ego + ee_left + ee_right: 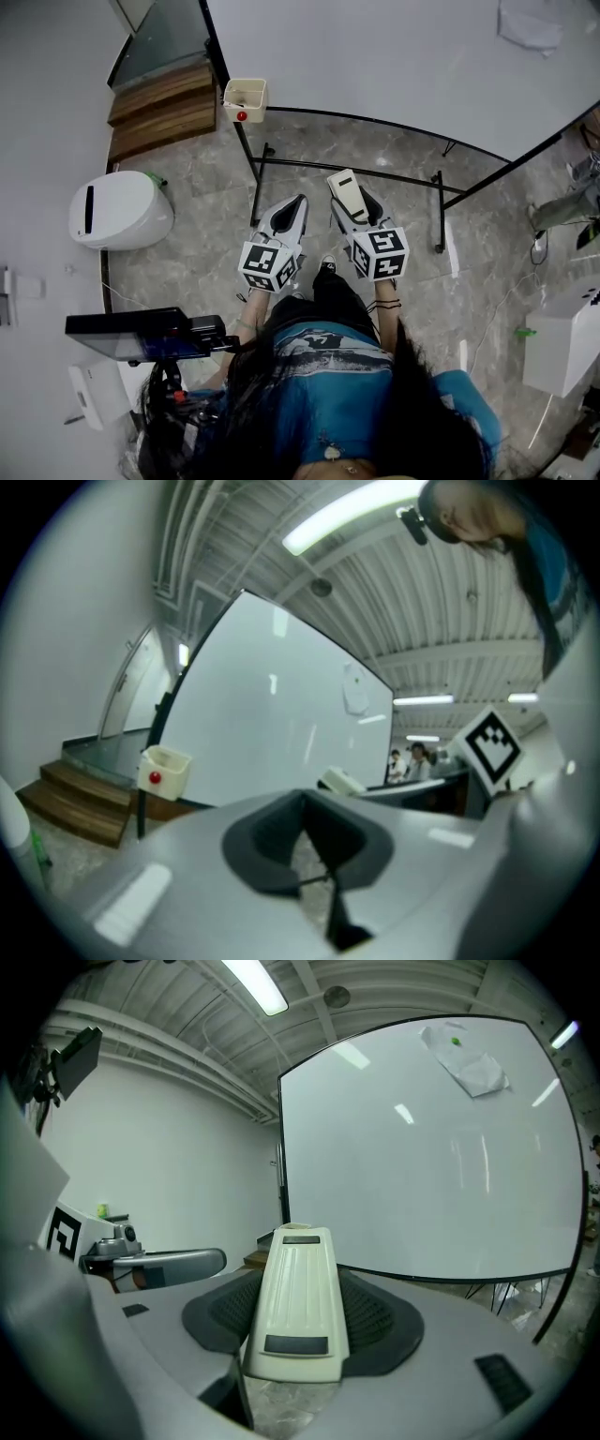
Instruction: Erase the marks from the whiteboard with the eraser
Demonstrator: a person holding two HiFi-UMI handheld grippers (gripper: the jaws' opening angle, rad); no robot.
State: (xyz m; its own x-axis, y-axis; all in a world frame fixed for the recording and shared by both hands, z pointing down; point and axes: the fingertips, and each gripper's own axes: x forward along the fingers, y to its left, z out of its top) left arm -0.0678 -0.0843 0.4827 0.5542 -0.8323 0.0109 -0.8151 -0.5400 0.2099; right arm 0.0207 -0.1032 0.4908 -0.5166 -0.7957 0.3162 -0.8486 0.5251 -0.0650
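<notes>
The right gripper [357,208] is clenched on a cream eraser [295,1302], which lies lengthwise between its jaws with the far end sticking out past them towards the board. The left gripper [290,214] is just beside it, its jaws pressed together on nothing. Both are held low in front of the person, over the grey stone floor [187,244] and apart from the board.

The whiteboard [422,1147] stands ahead on a black frame. No pen marks can be made out on it from here, so the first need seems to be bringing the eraser up close and finding them. It would probably pay to lay the eraser's felt face flat on the board, press evenly, and wipe in overlapping strokes. The free gripper could steady the frame if the board rocks.

A crumpled sheet of paper [466,1063] is pinned near the board's top, and a small cream box [246,98] with a red knob hangs at its left edge. A white bin [120,211] sits off to the left, with wooden steps [159,108] beyond it against the wall. Strip lights run across the ribbed ceiling.
</notes>
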